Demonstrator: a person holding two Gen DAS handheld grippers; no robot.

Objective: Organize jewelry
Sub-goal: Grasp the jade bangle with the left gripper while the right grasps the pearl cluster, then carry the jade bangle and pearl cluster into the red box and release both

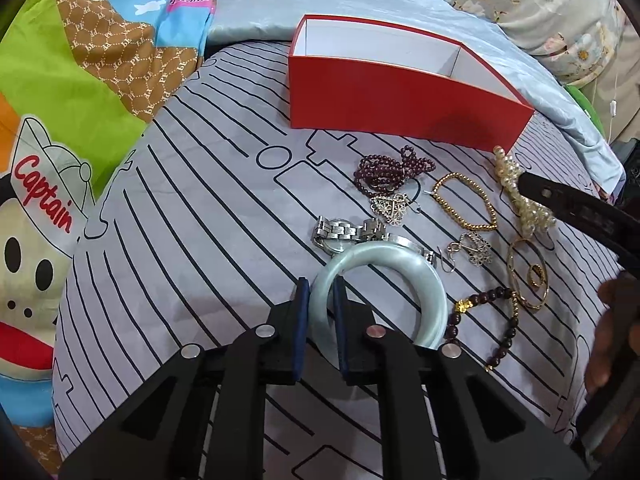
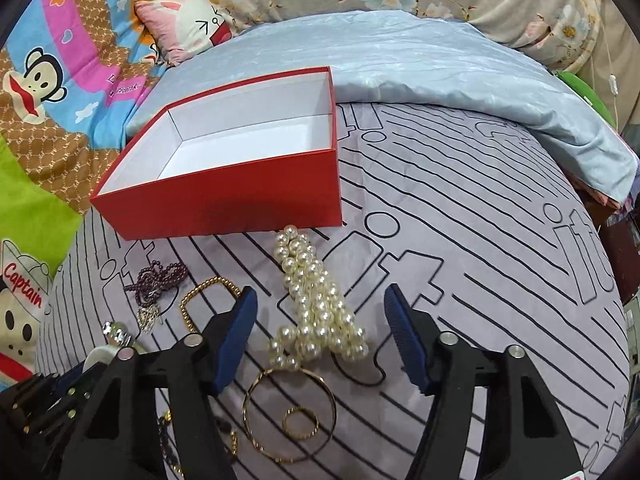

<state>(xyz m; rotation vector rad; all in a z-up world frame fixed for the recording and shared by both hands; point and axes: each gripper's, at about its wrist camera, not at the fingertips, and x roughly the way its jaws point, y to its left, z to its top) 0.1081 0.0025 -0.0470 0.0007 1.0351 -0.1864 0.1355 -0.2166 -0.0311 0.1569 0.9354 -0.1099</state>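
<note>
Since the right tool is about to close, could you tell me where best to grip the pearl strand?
Grip the pearl strand across its thick bunched lower middle, coming from above. It lies lengthwise between the right tool's open fingers, so they close across its narrow width, gathering several loops.

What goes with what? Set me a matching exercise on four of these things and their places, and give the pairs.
Things:
1. pale jade bangle
2. pearl strand
3. red box
4. small gold ring

Places:
A. inside the thin gold bangle
B. empty, open at the top
C. clamped by the left gripper
D. between the open fingers of the right gripper, untouched

Pairs: 1-C, 2-D, 3-B, 4-A
</note>
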